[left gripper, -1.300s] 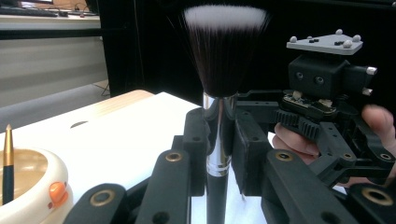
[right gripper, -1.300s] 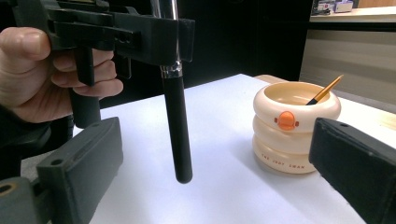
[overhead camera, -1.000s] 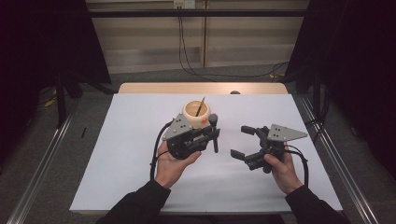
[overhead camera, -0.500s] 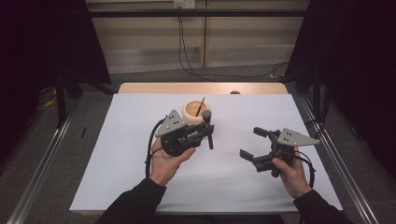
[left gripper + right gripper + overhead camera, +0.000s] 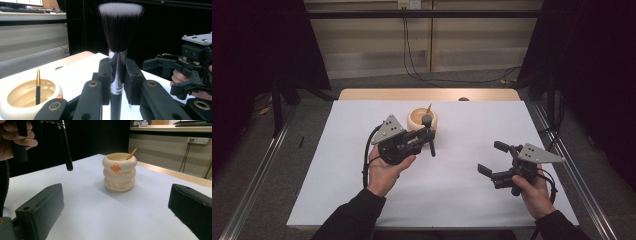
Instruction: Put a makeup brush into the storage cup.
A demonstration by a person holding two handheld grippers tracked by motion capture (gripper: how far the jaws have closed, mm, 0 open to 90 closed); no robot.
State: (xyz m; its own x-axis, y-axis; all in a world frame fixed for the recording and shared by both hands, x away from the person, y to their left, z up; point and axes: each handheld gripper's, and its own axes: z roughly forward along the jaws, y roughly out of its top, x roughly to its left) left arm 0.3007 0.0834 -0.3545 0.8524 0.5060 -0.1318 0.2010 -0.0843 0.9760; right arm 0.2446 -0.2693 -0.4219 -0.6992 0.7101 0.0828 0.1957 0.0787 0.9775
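A white sheet (image 5: 362, 200) covers the table in a dim room, with a pale wall and hanging cables along the top of the high view. Just left of centre in that view, the left gripper (image 5: 428, 137) is clamped on a makeup brush (image 5: 430, 135), which sits right beside the cream ringed holder (image 5: 422, 119) standing above centre; at lower right the right gripper (image 5: 492, 157) hangs over bare sheet with its jaws spread and nothing between them. In the left gripper view, the brush (image 5: 117, 50) stands upright in the middle of the frame, pinched at its chrome ferrule, the bristles fanning to the top edge; the holder (image 5: 30, 100) sits at lower left with a thin gold-tipped stick (image 5: 38, 86) leaning inside. In the right gripper view, the holder (image 5: 120, 172) is at centre, well apart from the two wide black jaws at the bottom corners, and the brush handle (image 5: 66, 147) hangs at upper left. The likely risk is in lowering the brush: the handle could catch the rim or the stick and tip the light holder, or the smooth ferrule could slide in the grip.
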